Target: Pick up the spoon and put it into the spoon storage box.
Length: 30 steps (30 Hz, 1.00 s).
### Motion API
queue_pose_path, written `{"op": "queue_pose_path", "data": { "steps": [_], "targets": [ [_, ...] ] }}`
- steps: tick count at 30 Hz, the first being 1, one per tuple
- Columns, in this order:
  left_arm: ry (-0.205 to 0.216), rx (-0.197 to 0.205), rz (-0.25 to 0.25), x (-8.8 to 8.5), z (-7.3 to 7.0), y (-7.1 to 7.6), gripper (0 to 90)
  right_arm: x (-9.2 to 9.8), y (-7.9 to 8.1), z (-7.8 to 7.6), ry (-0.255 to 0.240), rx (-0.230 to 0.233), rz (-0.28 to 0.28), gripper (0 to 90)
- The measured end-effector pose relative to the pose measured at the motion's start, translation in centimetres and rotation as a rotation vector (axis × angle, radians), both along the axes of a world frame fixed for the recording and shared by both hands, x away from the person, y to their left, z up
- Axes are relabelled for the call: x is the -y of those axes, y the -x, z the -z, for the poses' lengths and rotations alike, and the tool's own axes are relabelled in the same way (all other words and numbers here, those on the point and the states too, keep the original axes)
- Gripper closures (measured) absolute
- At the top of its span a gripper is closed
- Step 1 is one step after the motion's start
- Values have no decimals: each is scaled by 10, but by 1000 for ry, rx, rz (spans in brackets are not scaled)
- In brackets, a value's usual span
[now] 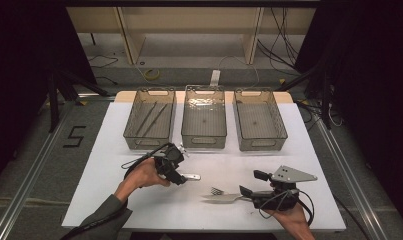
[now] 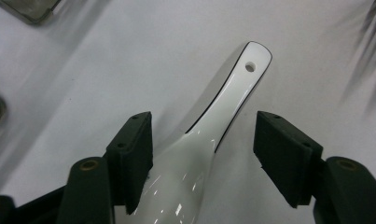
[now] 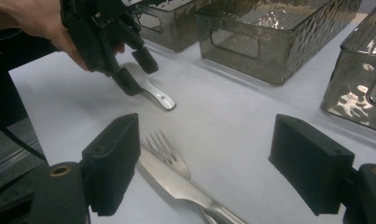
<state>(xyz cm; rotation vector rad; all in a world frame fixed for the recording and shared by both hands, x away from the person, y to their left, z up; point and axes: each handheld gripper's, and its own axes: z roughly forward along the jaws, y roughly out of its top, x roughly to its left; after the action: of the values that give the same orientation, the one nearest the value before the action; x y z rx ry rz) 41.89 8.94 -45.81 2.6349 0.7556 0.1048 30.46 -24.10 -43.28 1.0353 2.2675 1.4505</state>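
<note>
A white ceramic spoon (image 2: 223, 107) lies on the white table, its holed handle pointing away from my left gripper (image 2: 204, 123). The jaws straddle the spoon's bowl end. The left pad (image 2: 132, 154) sits right against it and the other pad stands clear, so the gripper is open. In the high view the left gripper (image 1: 176, 175) is left of centre, with the spoon (image 1: 191, 176) sticking out to its right. My right gripper (image 1: 251, 183) is open wide, just over a metal fork (image 3: 164, 147) and a knife (image 3: 176, 184) that lie side by side.
Three clear plastic bins stand in a row at the back: the left bin (image 1: 148, 142) holds dark chopsticks (image 1: 151, 117); the middle bin (image 1: 204, 141) and the right bin (image 1: 261, 142) look bare inside. The white table sheet (image 1: 99, 165) stretches out to the left.
</note>
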Motion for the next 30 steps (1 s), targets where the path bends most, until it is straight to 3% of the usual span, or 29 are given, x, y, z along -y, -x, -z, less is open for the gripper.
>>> {"op": "queue_pose_path", "data": {
  "steps": [10, 14, 21, 30],
  "targets": [
    [-49, 37, 23, 4, 7, 0, 483, -3, 1, 0, 11, 5, -7, 251],
    [-36, 21, 33, 4, 8, -1, 526, -3, 1, 0, 11, 2, -5, 251],
    [-17, 3, 9, 1, 7, -4, 691, -4, 1, 0, 13, 3, -7, 251],
    [-9, -1, -10, 0, 7, -4, 711, -4, 1, -1, 13, 5, -9, 252]
  ]
}}
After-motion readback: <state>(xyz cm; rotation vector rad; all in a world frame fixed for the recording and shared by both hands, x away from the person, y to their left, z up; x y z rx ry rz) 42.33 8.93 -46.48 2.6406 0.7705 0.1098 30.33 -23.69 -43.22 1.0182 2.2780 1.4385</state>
